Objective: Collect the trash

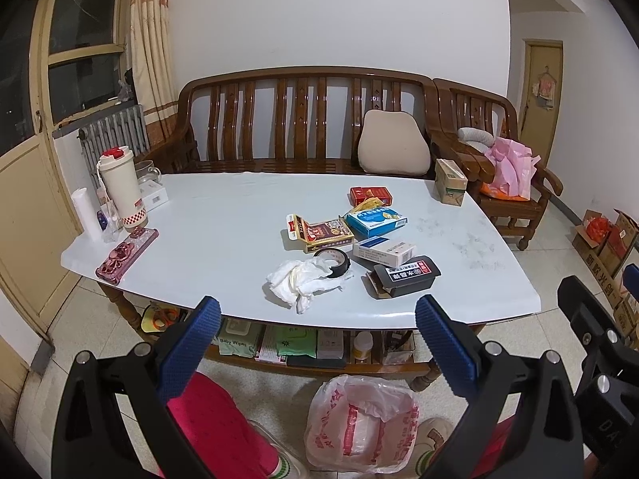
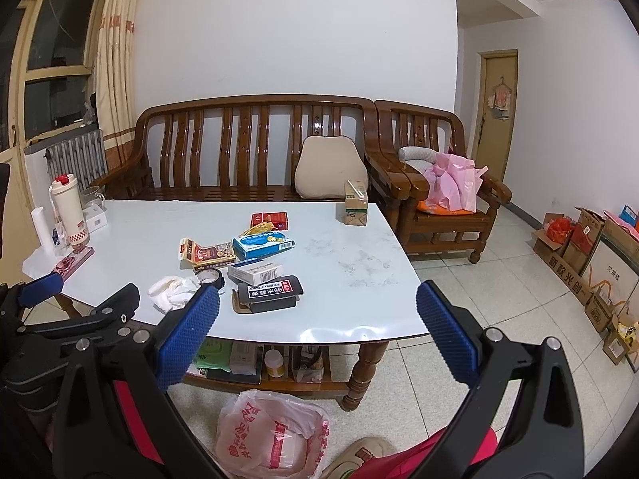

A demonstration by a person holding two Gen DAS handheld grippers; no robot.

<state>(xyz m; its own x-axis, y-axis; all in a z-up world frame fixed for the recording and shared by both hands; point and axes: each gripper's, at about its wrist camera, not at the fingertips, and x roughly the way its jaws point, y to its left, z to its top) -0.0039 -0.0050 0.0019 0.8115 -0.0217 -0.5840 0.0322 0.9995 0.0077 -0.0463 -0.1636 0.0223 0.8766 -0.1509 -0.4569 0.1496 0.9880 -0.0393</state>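
Both grippers hang short of the table's near edge, each with its blue pads spread wide and nothing between them: the left gripper [image 1: 317, 329] faces the clutter head-on, and the right gripper [image 2: 317, 329] sits just beside it, angled toward the table's right corner. Nearest the left one lies a crumpled tissue [image 1: 301, 281], touching a roll of black tape [image 1: 332, 262]. Beyond those are a black box [image 1: 405, 275] on a cardboard scrap, a white carton [image 1: 384, 251], a blue carton [image 1: 376, 219], an opened playing-card box [image 1: 319, 233] and a red packet [image 1: 370, 195], all on the white table [image 1: 223, 215].

The tissue looks feather-light and soft, so I'd pinch it through its thickest fold (it will squash, not slip). The cartons seem stiff but likely hollow; take them across their narrow sides, gently. A plastic bag [image 1: 361, 425] sits open-mouthed on the floor below, between the person's feet, and is probably where everything goes.
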